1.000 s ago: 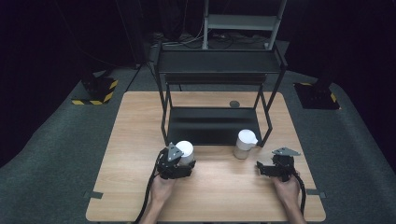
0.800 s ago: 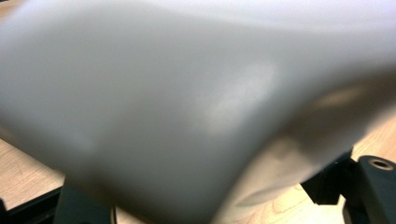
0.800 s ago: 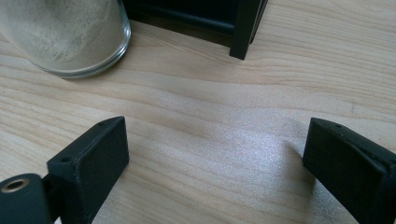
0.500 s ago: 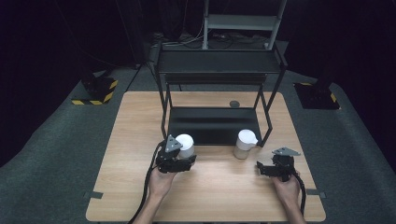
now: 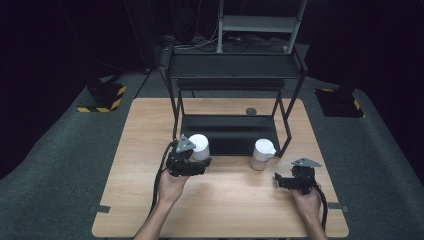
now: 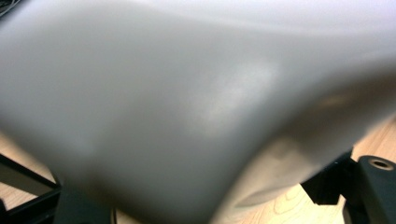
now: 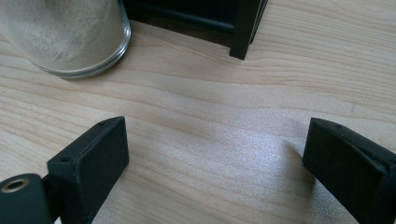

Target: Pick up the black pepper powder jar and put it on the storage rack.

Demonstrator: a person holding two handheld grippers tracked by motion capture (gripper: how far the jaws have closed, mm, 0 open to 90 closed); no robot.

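White and smooth-skinned, a cup (image 5: 199, 146) sits pinched between the fingers of the left gripper (image 5: 192, 162), held just off the wooden desk (image 5: 140, 150) in front of a black metal rack (image 5: 235, 75). Judging by its matte, even surface, the cup looks rigid and fairly light, probably ceramic or hard plastic; if ceramic, a knock against the rack's post could chip it. Its rounded wall offers little for the pads to bite on, so a grip low across the widest part of the body, as here, seems the safest hold against slipping. In the left gripper view the cup's pale side (image 6: 187, 102) presses so close to the lens that it blurs, and the fingers themselves are hidden behind it; whether the cup holds anything cannot be told. To the right, beyond those fingers, a second white-capped jar (image 5: 262, 153) stands on the desk by the rack's front leg. Its glass base (image 7: 65, 37), holding pale sandy powder, shows ahead and left of the right gripper (image 7: 215, 158), whose fingers are spread wide over bare wood, pinching nothing. A small dark disc (image 5: 251, 111) lies far behind, too small to identify.
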